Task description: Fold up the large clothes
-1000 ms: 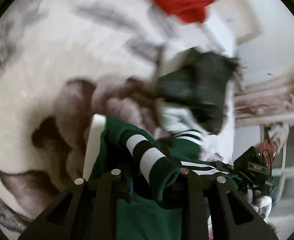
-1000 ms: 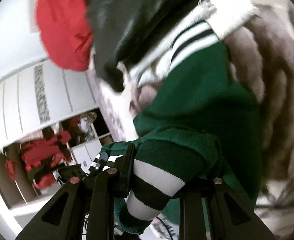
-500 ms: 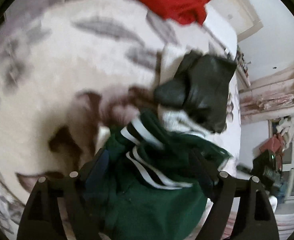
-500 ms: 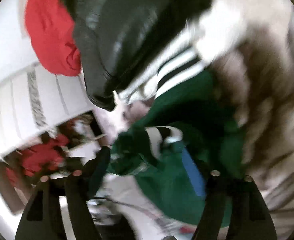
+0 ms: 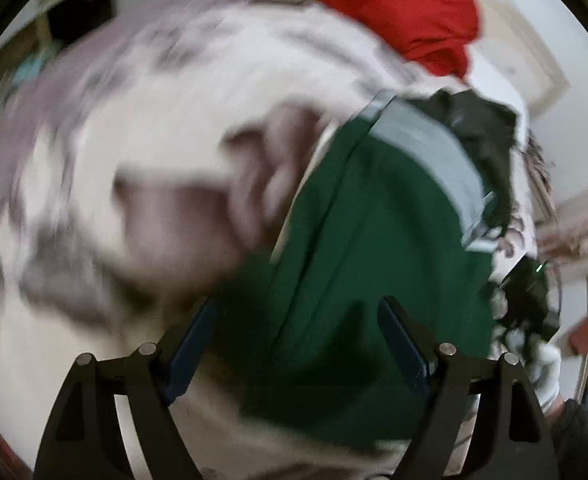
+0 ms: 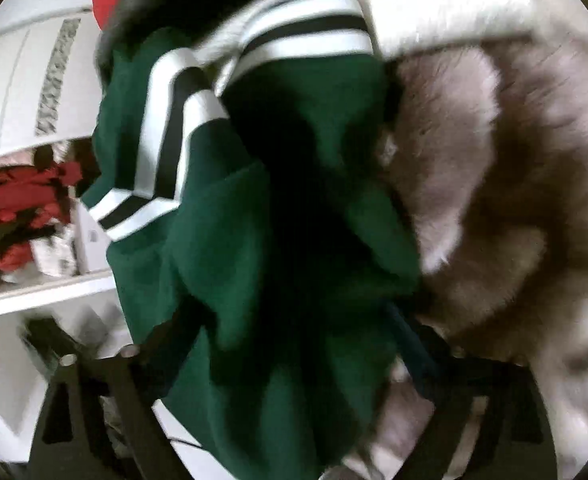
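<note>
Left gripper (image 5: 298,336): jaws wide apart, just opened, nothing pinched; green sweater (image 5: 374,248) lies below and between them on the patterned blanket (image 5: 141,128). Right gripper (image 6: 277,344): jaws spread fully, just been opening; sweater's bunched folds sit between the fingers (image 6: 410,344), not clamped. Striped cuff (image 6: 165,148) up left.

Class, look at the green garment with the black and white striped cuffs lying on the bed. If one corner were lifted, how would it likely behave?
The green garment would probably flop and drape, since it lies bunched in soft folds. It looks fairly thick, like knit or fleece, so likely weighty for cloth. Its striped cuffs seem loose and may well dangle when it is raised.
</note>
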